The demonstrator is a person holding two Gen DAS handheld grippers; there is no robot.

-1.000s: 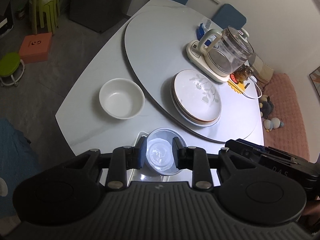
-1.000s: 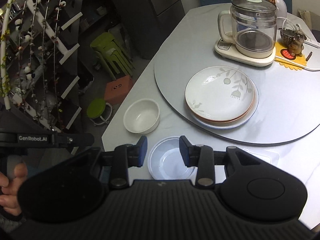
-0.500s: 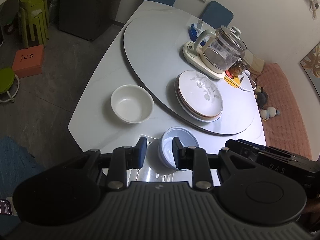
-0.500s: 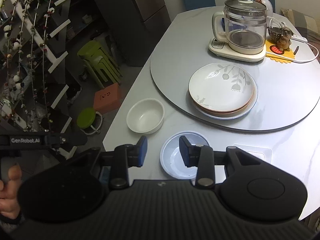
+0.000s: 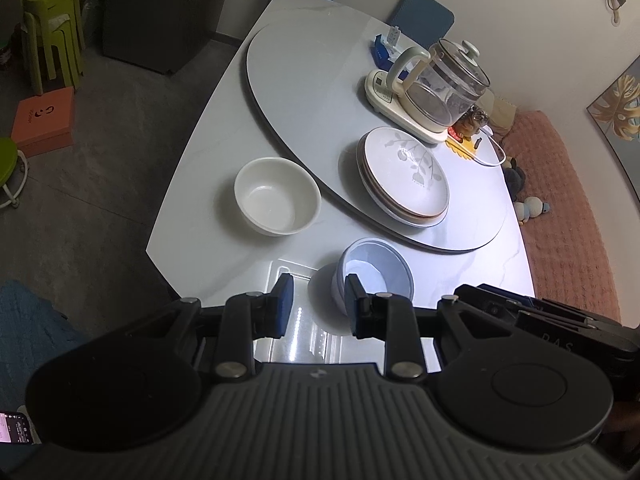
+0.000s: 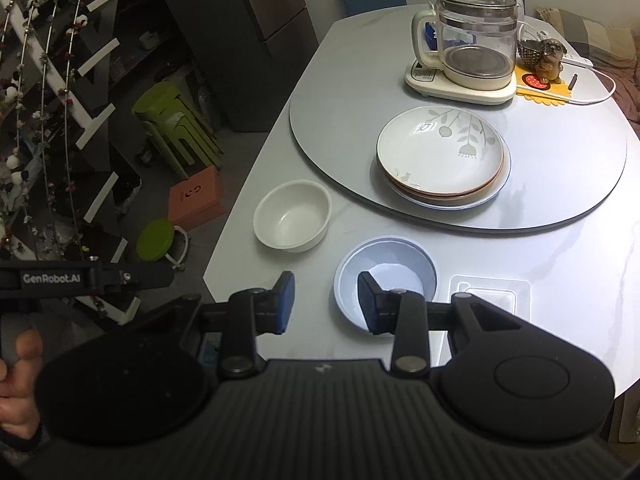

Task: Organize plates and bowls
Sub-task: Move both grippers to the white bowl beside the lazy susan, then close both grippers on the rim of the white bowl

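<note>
A white bowl [image 5: 278,202] [image 6: 292,216] stands on the grey table near its left edge. A pale blue bowl [image 5: 376,270] [image 6: 386,272] sits closer to me, just off the turntable. Stacked plates [image 5: 402,178] [image 6: 440,152], a leaf-patterned one on top, rest on the turntable [image 5: 304,92]. My left gripper [image 5: 319,294] hovers open above the table's near edge with nothing between its fingers; the blue bowl lies just right of its gap. My right gripper [image 6: 326,300] is open too, empty, its right finger overlapping the blue bowl's near rim in the picture.
A glass kettle [image 6: 474,40] on its base and a dog figurine [image 6: 550,60] stand behind the plates. A clear rectangular tray [image 6: 490,296] lies beside the blue bowl. Green stools [image 6: 176,124] and an orange box [image 6: 196,198] are on the floor left of the table.
Both grippers have drawn back and shifted left over the table's near edge. The blue bowl, earlier framed between each pair of fingers, now sits to the right of both gaps.
</note>
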